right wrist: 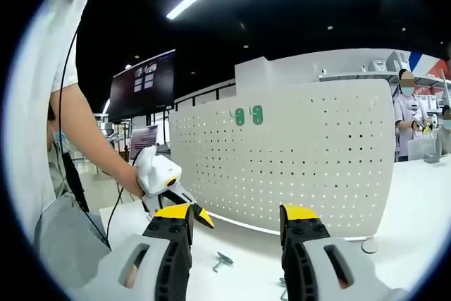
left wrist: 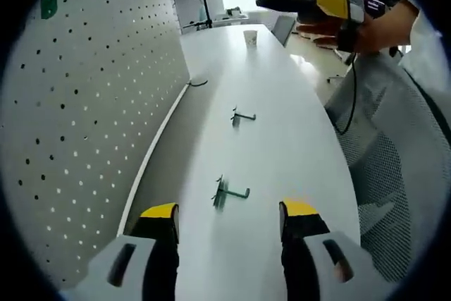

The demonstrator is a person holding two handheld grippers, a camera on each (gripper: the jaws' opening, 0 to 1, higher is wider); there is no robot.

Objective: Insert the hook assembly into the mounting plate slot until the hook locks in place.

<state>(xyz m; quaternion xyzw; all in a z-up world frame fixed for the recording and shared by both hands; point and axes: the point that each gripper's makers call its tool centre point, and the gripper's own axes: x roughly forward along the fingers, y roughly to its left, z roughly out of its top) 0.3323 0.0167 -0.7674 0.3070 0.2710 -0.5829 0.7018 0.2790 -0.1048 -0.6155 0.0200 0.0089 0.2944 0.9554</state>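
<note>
1. In the left gripper view, the left gripper [left wrist: 229, 218] rises from the bottom of the frame with its two yellow-tipped jaws set wide apart and nothing held between them

2. Just above that gap, in the lower middle of the frame, a green hook [left wrist: 227, 192] lies flat on the white table [left wrist: 282, 132], near the jaws but not touching them

3. A second hook [left wrist: 240, 116] lies on the same table further up, near the centre of the frame, well apart from the first

4. The white pegboard [left wrist: 91, 111], the mounting plate with its rows of holes, stands upright along the left side of the frame at the table's edge; a small green mark sits at its upper left

5. A paper cup [left wrist: 250, 37] stands on the table at the upper middle

6. At the upper right the right gripper [left wrist: 282, 3] is held in a person's hand [left wrist: 352, 29] above the table; its dark jaws point left, and how far apart they stand cannot be told there

7. A mesh chair [left wrist: 394, 174] fills the right side

8. In the right gripper view, the right gripper's own jaws rise from the bottom, spread wide and holding nothing

9. Between them, at the lower middle, a hook lies on the table, with the pegboard behind across the centre and the left gripper at the lower left
</note>
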